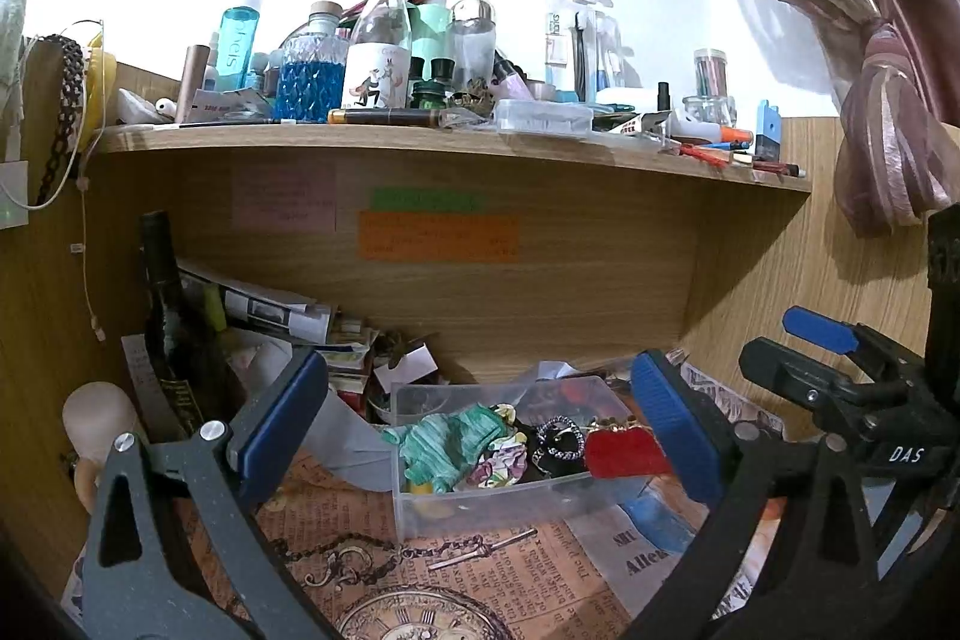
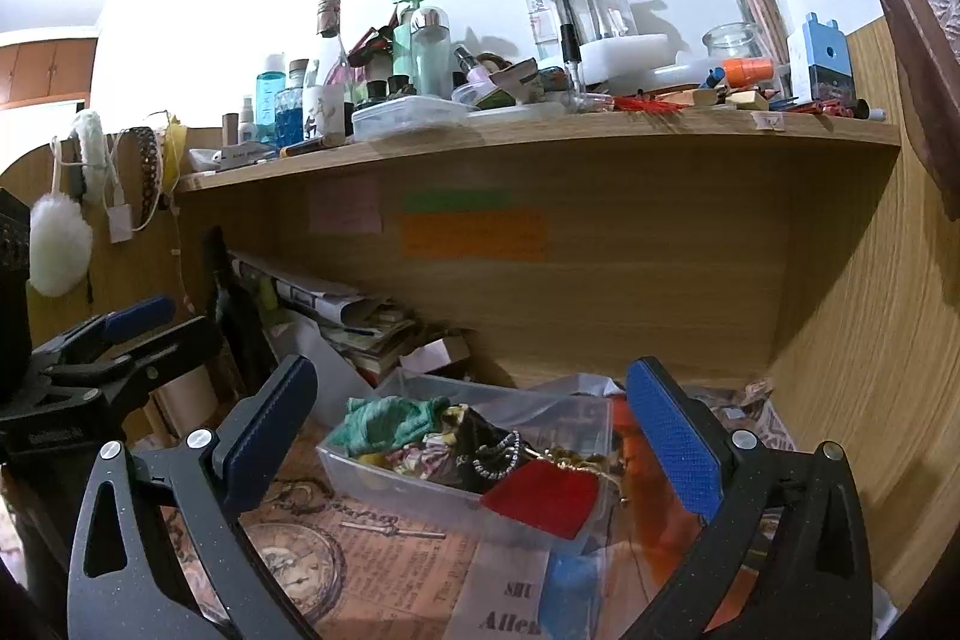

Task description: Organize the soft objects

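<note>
A clear plastic box (image 1: 480,511) (image 2: 420,493) stands on the desk under the shelf. It holds a green cloth (image 1: 450,445) (image 2: 384,421), a floral scrunchie (image 1: 501,460) (image 2: 420,457), a black beaded band (image 1: 558,439) (image 2: 495,457) and a red pouch (image 1: 621,451) (image 2: 543,496). My left gripper (image 1: 480,430) is open and empty, its jaws either side of the box. My right gripper (image 2: 468,430) is open and empty above the box; it also shows in the left wrist view (image 1: 840,376).
The desk has a printed paper mat (image 1: 480,580) (image 2: 372,568). A dark bottle (image 1: 174,328) and piled papers (image 1: 270,310) stand at the back left. The wooden shelf (image 1: 420,139) (image 2: 540,133) above is crowded with bottles. A curtain (image 1: 870,70) hangs right.
</note>
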Action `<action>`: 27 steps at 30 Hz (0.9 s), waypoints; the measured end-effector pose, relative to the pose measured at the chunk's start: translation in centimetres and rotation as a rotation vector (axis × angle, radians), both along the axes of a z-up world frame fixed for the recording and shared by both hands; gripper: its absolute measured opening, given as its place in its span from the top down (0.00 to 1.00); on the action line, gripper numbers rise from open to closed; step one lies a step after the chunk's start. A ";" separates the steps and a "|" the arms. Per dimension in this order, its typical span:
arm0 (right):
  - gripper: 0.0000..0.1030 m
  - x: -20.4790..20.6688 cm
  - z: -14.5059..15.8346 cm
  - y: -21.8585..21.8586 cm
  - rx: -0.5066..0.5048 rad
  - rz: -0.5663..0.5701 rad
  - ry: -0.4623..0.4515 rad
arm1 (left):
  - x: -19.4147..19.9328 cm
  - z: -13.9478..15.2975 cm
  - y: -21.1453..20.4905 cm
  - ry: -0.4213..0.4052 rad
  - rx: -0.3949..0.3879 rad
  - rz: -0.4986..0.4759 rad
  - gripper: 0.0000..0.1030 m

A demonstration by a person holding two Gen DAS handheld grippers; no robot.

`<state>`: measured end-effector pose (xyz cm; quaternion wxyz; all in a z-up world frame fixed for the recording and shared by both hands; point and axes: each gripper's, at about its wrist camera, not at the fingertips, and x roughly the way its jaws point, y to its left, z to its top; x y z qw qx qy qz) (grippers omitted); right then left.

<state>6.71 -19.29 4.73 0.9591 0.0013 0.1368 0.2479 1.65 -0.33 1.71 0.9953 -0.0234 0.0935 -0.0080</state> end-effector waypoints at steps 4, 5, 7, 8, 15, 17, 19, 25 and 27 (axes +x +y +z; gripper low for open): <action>0.00 0.0 0.0 0.0 0.001 0.002 0.001 | 0.1 -0.2 0.0 0.005 0.002 0.003 0.00; 0.00 0.0 0.0 0.0 0.001 0.003 0.000 | 0.1 -0.2 0.0 0.006 0.003 0.005 0.00; 0.00 0.0 0.0 0.0 0.002 0.004 0.000 | 0.2 -0.3 0.0 0.009 0.002 0.007 0.00; 0.00 -0.1 0.1 0.0 0.003 0.004 0.000 | 0.2 -0.3 0.0 0.010 0.001 0.008 0.00; 0.00 -0.3 0.1 0.3 0.005 0.001 -0.002 | 0.4 -0.4 0.0 0.019 0.005 0.005 0.00; 0.00 -0.3 0.1 0.3 0.004 -0.001 -0.002 | 0.5 -0.4 0.1 0.019 0.002 0.002 0.00; 0.00 -0.3 0.1 0.3 0.005 0.000 -0.002 | 0.5 -0.4 0.0 0.020 0.003 0.005 0.00; 0.00 -0.3 0.0 0.3 0.005 0.004 -0.002 | 0.6 -0.5 0.1 0.023 0.003 0.007 0.00; 0.00 -0.3 0.0 0.3 0.005 0.004 -0.002 | 0.6 -0.5 0.2 0.023 0.001 0.008 0.00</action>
